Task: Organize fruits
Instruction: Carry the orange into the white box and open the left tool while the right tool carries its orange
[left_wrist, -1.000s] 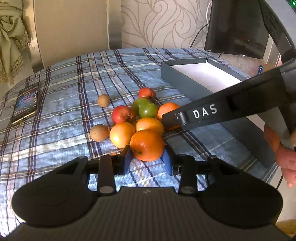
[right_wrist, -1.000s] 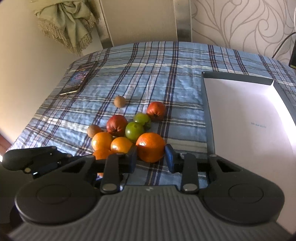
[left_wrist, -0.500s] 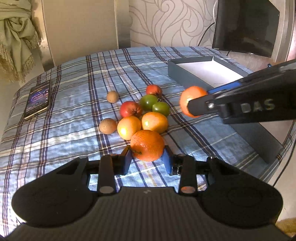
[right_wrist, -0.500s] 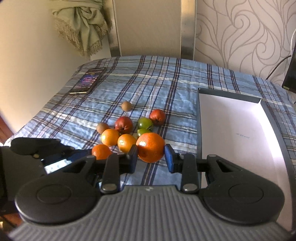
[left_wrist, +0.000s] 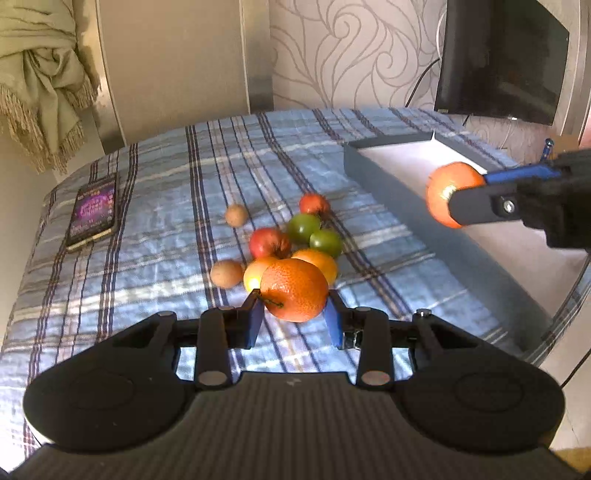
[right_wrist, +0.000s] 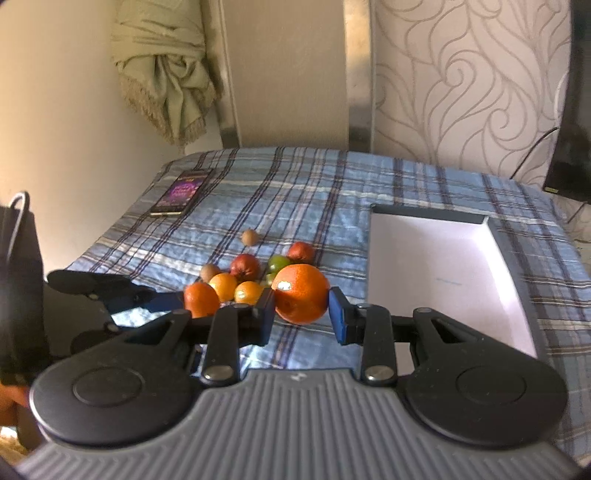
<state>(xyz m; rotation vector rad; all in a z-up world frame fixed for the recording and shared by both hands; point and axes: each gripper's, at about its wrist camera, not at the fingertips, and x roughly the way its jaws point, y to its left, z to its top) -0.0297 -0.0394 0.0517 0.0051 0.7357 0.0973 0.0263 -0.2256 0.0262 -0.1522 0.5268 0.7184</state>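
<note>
Between the blue pads of the left claw (left_wrist: 294, 317) sits an orange (left_wrist: 294, 290), clamped and lifted clear of the plaid-covered worktop (left_wrist: 155, 243). The right claw (right_wrist: 301, 314) likewise grips its own orange (right_wrist: 301, 293) between both pads. Each claw is closed on fruit, neither gaping.

Ahead of the left claw and below it lies the remaining heap: two more oranges (left_wrist: 319, 260), a red apple (left_wrist: 269, 242), two green fruits (left_wrist: 314, 232), a small red one (left_wrist: 314, 203) and two brown round fruits (left_wrist: 231, 243). A phone (left_wrist: 94, 212) rests far off to the left claw's left.

What matters for the coming move is the open grey box (right_wrist: 495, 236) with its white floor. It lies ahead and to the right of the right claw, close by; from the left claw it is well off to the right, with the right claw's orange already held above its near wall. So the right hand looks nearer to a drop, needing only a short carry forward and right. Both claws point level along the worktop, tilted slightly downward.
</note>
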